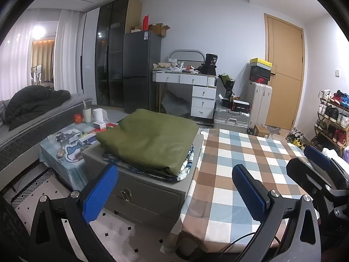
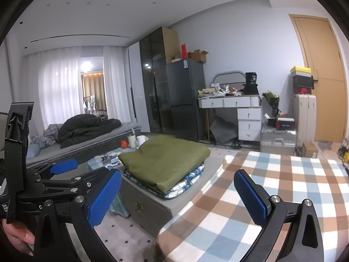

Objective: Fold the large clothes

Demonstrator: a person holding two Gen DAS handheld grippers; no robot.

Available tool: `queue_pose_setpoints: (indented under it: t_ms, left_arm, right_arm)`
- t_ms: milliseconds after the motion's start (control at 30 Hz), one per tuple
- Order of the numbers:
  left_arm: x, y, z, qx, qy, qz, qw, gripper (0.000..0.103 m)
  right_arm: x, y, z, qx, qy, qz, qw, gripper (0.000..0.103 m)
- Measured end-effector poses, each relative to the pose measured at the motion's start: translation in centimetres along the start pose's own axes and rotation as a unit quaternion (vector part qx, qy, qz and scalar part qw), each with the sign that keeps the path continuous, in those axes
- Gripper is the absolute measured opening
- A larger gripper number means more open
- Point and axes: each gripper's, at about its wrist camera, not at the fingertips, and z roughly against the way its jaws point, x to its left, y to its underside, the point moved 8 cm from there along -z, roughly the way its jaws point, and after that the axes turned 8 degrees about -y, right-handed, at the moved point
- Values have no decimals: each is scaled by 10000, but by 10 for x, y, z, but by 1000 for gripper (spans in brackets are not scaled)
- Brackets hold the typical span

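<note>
Lying folded on top of the grey drawer chest (image 1: 139, 187), the green garment (image 1: 150, 139) sits ahead of the left gripper (image 1: 174, 192), between its spread, empty fingers and well apart from them. It rests on a stack of plaid fabric (image 1: 185, 168); its long axis runs from the chest's front edge toward the back, slightly angled. The right gripper (image 2: 178, 198), also held wide with nothing between the pads, hovers over the near edge of the checkered tablecloth (image 2: 283, 185), the garment ahead-left. Only the right view shows the left gripper's handle and a hand (image 2: 17, 238); only the left shows the shoe rack (image 1: 331, 118).
</note>
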Motion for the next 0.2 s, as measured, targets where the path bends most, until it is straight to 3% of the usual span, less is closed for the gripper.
queue_pose_setpoints:
  t_ms: [200]
  left_arm:
    - [-3, -1, 1, -26, 71, -12, 10000, 102]
  right_arm:
    - [-3, 2, 0, 24, 13, 8, 10000, 103]
